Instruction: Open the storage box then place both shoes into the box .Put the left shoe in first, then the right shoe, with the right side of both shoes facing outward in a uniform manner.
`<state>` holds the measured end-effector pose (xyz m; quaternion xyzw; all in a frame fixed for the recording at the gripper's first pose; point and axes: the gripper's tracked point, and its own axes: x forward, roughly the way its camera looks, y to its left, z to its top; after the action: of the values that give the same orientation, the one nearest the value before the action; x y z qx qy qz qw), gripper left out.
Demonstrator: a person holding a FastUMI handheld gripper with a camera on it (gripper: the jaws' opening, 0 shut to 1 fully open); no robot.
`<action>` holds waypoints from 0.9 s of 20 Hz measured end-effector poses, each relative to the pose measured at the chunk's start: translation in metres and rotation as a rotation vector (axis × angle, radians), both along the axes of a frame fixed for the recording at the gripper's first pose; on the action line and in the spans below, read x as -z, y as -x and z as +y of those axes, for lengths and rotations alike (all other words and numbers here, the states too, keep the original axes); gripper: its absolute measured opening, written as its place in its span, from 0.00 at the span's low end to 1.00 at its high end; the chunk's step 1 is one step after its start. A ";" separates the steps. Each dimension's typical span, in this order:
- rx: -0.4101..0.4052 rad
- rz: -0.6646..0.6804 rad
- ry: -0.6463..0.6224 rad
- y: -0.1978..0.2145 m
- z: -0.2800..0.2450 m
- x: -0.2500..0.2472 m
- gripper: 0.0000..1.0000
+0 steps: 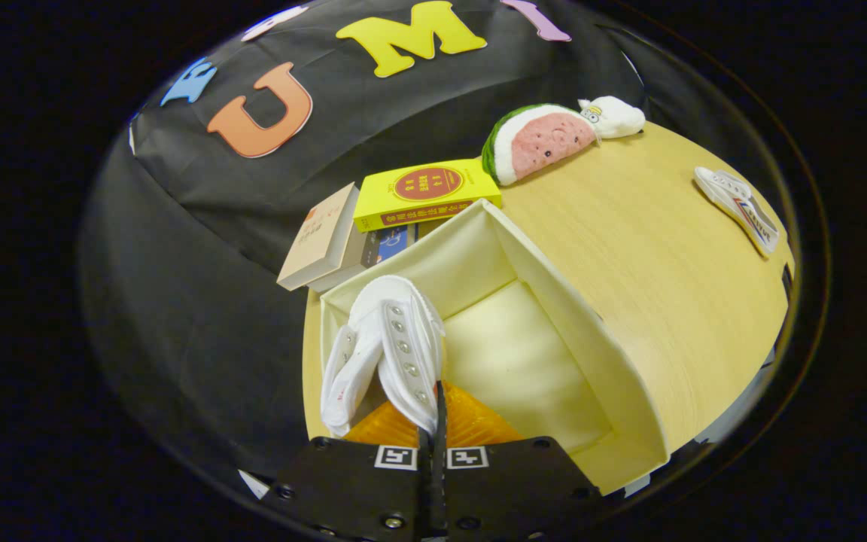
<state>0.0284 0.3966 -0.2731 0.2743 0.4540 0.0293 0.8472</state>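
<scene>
The gripper (433,452) has its fingers closed tight on the edge of a white shoe (392,350), which it holds inside the open cream box (554,286) at the left wall, orange sole showing near the fingers. The second shoe (738,207) lies on the wooden table (667,301), far right of the box and well apart. Beyond the box lie stacked books (418,196) and a watermelon plush toy (539,143).
</scene>
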 end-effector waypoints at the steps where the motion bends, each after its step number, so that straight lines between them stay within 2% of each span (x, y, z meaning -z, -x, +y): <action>1: -0.003 0.008 -0.005 0.000 0.003 0.003 0.00; 3: -0.037 0.028 -0.032 0.003 0.016 0.010 0.00; 4: -0.064 0.039 -0.059 0.003 0.023 0.012 0.06; 7: -0.101 0.052 -0.045 0.008 0.017 0.009 0.82; 9: -0.106 0.023 -0.037 0.006 0.010 -0.002 0.91; 12: -0.162 -0.065 0.023 0.006 -0.004 -0.026 0.91; 18: -0.307 -0.338 0.215 0.012 -0.050 -0.089 0.90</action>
<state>0.0164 0.3469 -0.1840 0.1018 0.3425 0.1546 0.9211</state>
